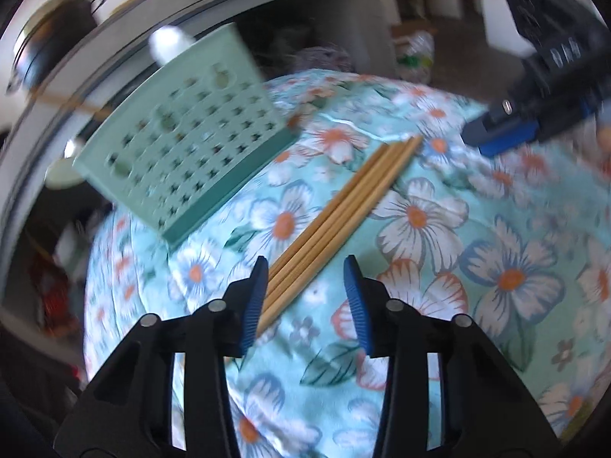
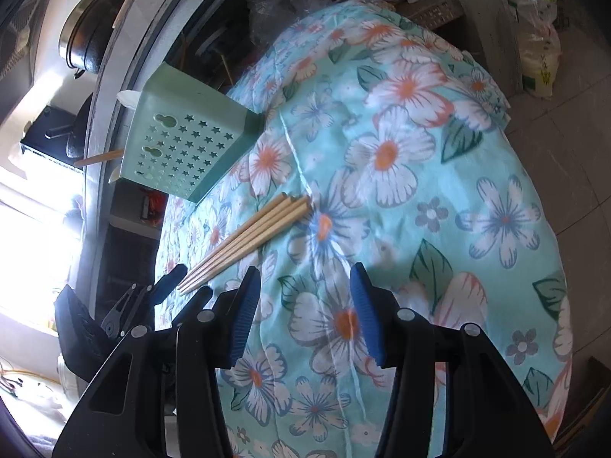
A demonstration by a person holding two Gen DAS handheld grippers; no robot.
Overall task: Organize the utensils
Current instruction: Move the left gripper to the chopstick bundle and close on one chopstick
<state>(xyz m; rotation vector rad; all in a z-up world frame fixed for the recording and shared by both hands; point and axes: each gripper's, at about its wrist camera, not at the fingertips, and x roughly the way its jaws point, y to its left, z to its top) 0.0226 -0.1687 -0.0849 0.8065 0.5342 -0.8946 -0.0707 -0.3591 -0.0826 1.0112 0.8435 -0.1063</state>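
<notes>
Several wooden chopsticks (image 1: 343, 210) (image 2: 248, 240) lie bundled side by side on the floral tablecloth (image 1: 477, 229) (image 2: 420, 175). A green perforated utensil holder (image 1: 183, 145) (image 2: 183, 149) stands at the cloth's far left edge, with a white handle (image 1: 168, 42) and a wooden stick (image 2: 99, 157) poking out of it. My left gripper (image 1: 305, 301) (image 2: 168, 282) is open; the chopsticks' near ends lie between its jaws, close against the left finger (image 1: 254, 305). My right gripper (image 2: 305, 313) (image 1: 496, 133) hangs open over bare cloth, right of the chopsticks.
A grey counter edge (image 2: 110, 87) curves behind the holder, with a dark metal pot (image 2: 91, 23) (image 1: 49, 45) on it. Plastic bags (image 2: 534, 38) sit on the tiled floor at the far right. Dark clutter fills the shelf under the counter.
</notes>
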